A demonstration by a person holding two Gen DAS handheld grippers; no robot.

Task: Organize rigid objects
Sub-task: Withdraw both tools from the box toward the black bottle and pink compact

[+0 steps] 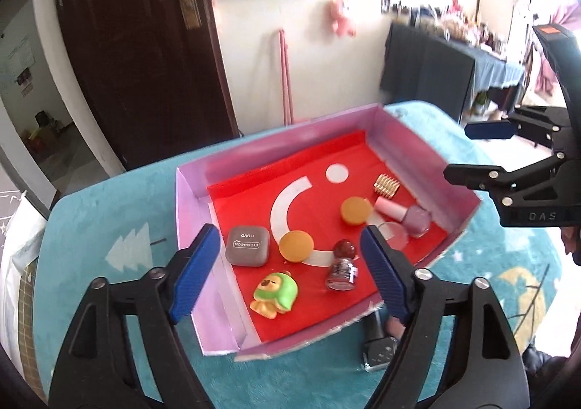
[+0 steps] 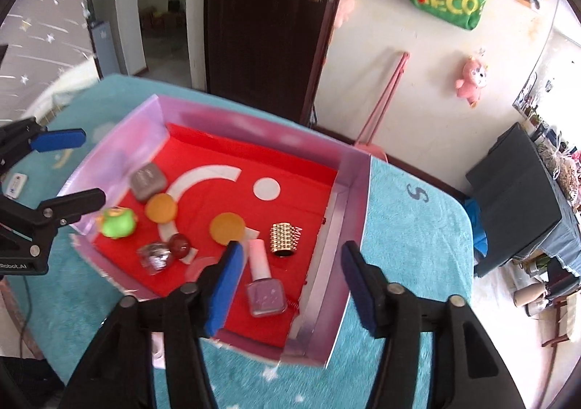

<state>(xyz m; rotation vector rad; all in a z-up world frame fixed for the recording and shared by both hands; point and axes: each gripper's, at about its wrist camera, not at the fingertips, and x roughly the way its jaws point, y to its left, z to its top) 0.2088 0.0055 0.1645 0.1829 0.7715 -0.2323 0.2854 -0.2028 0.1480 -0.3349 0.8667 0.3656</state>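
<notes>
Both of my tongs are open and empty, hanging above the near edge of the box, nothing between the pads.

Nearest thing: a dark grey faceted bottle [image 1: 377,351] lying on its side on the teal plush surface [image 1: 109,213], just outside the near wall of the lilac cardboard box with red liner [image 1: 189,198]. It's the only piece I can see outside the box, so I judge it's the next pick. It sits under the right finger of the left tongs [image 1: 290,271] and is partly hidden by it. Its long axis runs near-to-far, roughly in line with the way the tongs point. The left tongs are clearly nearer; from the right tongs [image 2: 290,285] I can't see it at all.

Inside the box, going farther:
- green and orange toy figure [image 1: 274,296] and clear round bottle with dark red cap [image 1: 343,264]
- grey square eyeshadow case [image 1: 247,245], two orange discs [image 1: 296,245]
- mauve nail polish with pale pink cap [image 2: 263,278], lying cap-far below the right tongs
- gold studded cylinder [image 2: 284,239] by the right wall

My call: drop the left tongs back toward me and close across the bottle's narrow width.
</notes>
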